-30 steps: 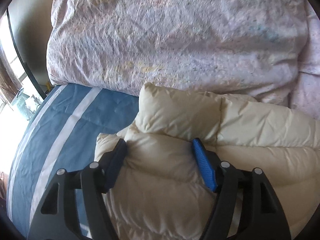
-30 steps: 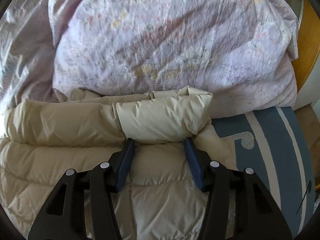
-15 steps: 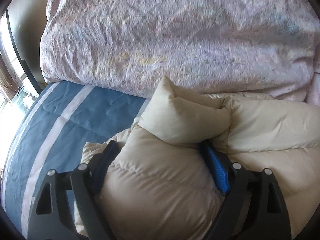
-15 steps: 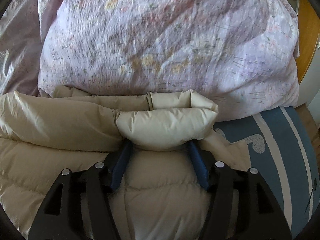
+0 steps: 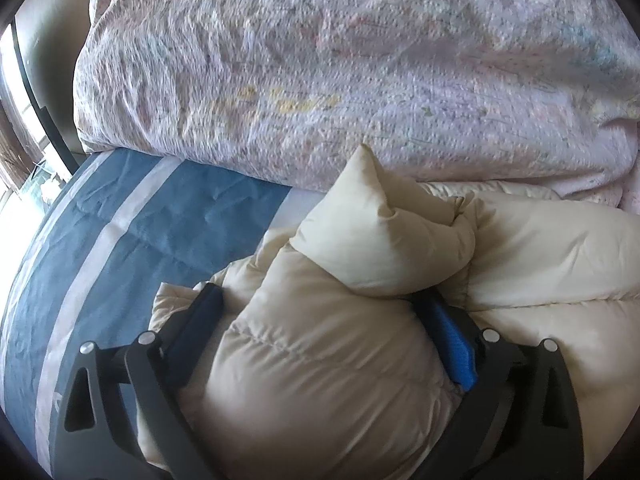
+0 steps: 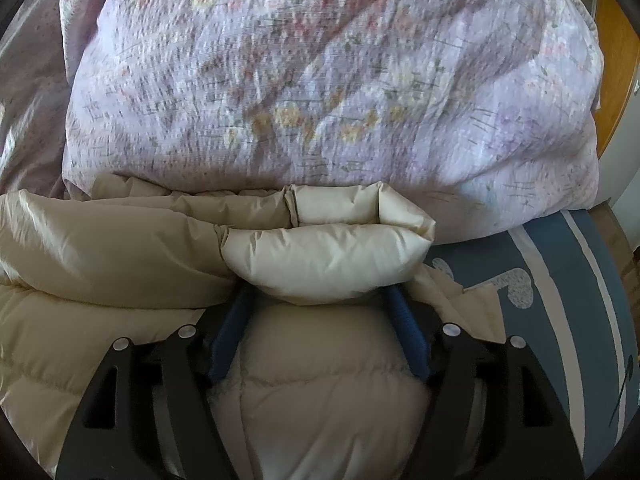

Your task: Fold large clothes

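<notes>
A blue striped bed (image 5: 132,240) carries the cream puffer jacket (image 5: 320,360) against a floral duvet (image 5: 340,60). Left tongs (image 5: 320,316) and right tongs (image 6: 320,312) have just been opening, jacket padding bulging between their jaws. Only the left view shows a window (image 5: 24,152); only the right, a wooden frame (image 6: 616,60).

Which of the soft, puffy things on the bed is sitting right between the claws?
The cream quilted puffer jacket; the flowery lilac duvet is piled farther back.

No legible text, seemingly.
</notes>
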{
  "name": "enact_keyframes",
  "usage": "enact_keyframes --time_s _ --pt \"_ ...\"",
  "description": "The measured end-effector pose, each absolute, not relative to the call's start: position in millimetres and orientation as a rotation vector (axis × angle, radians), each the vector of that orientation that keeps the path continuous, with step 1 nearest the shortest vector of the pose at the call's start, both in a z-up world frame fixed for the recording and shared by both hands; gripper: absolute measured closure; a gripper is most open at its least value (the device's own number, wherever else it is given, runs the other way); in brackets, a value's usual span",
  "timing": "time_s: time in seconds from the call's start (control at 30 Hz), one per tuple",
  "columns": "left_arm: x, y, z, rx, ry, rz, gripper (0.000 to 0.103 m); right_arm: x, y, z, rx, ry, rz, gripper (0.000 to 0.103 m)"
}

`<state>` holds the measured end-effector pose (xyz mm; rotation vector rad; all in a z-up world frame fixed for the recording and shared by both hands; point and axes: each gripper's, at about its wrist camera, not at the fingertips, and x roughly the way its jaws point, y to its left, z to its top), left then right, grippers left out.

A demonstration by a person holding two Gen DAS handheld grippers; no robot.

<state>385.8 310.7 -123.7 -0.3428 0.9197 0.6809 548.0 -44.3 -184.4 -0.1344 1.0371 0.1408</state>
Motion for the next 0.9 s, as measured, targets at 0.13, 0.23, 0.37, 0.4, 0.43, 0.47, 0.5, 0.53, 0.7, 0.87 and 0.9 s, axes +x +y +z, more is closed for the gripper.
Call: enact_keyframes --time_s 0.13,0.23,0.37,0.4,0.43,0.47,0.5,0.53,0.7,0.87,0.9 --pt "386 313 -124 -0.345 0.92 0.681 0.006 554 -47 -187 -0.127 1.038 0.136 0.032" --pt "386 311 -124 -0.344 0.919 0.682 0.006 554 -48 -187 -0.126 1.038 0.136 0.032" --pt "386 310 -123 -0.344 0.918 0.682 0.006 555 -48 -188 -0.125 1.037 0.137 0.032" --pt "386 310 -123 -0.346 0.919 0.682 0.006 556 -48 -188 -0.121 1.039 0.139 0.032" --pt "385 310 -123 -0.347 0.923 0.682 0.006 555 -51 -186 -0.117 1.041 0.141 0.032" --pt "384 310 -120 -0.348 0.935 0.681 0.006 557 -53 -184 -0.114 1.054 0.149 0.032" --pt "382 310 -117 -0.347 0.944 0.679 0.006 557 -56 -181 -0.115 1.069 0.154 0.032" --pt "377 309 -112 -0.349 0.951 0.671 0.006 559 -60 -176 -0.112 1.096 0.165 0.032" --pt "338 306 -86 -0.376 0.925 0.6 0.007 549 -96 -141 -0.033 1.082 0.185 0.022" --pt "294 308 -82 -0.401 0.949 0.595 0.007 537 -147 -130 0.056 1.151 0.153 0.019" --pt "288 308 -83 -0.408 0.956 0.597 0.007 535 -153 -131 0.064 1.167 0.152 0.019"
